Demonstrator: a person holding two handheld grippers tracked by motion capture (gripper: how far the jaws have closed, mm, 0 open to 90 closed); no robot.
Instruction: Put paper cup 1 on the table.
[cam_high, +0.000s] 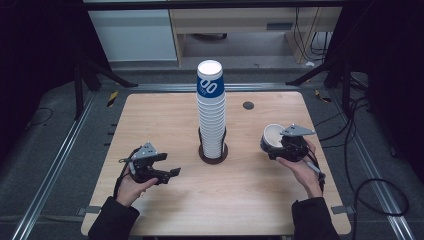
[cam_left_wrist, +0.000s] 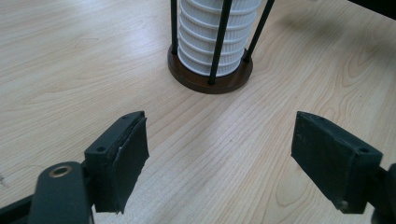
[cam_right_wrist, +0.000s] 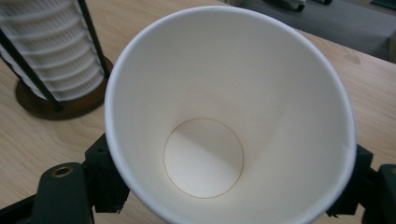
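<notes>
A tall stack of white paper cups (cam_high: 211, 117), the top one with a blue band, stands in a black wire holder on a round brown base (cam_high: 213, 155) at the table's middle. My right gripper (cam_high: 273, 146) is to its right, shut on a single white paper cup (cam_high: 273, 135). In the right gripper view the cup's open mouth (cam_right_wrist: 224, 116) faces the camera, pinched between the jaws of my right gripper (cam_right_wrist: 229, 189). My left gripper (cam_high: 170, 164) rests left of the stack, open and holding nothing. In the left gripper view, my left gripper (cam_left_wrist: 219, 140) points at the stack's base (cam_left_wrist: 210, 79).
The wooden table (cam_high: 165, 120) has a small dark round cap (cam_high: 248, 105) behind and right of the stack. Metal rails and cables run along the floor on both sides. A white cabinet (cam_high: 132, 35) stands beyond the far edge.
</notes>
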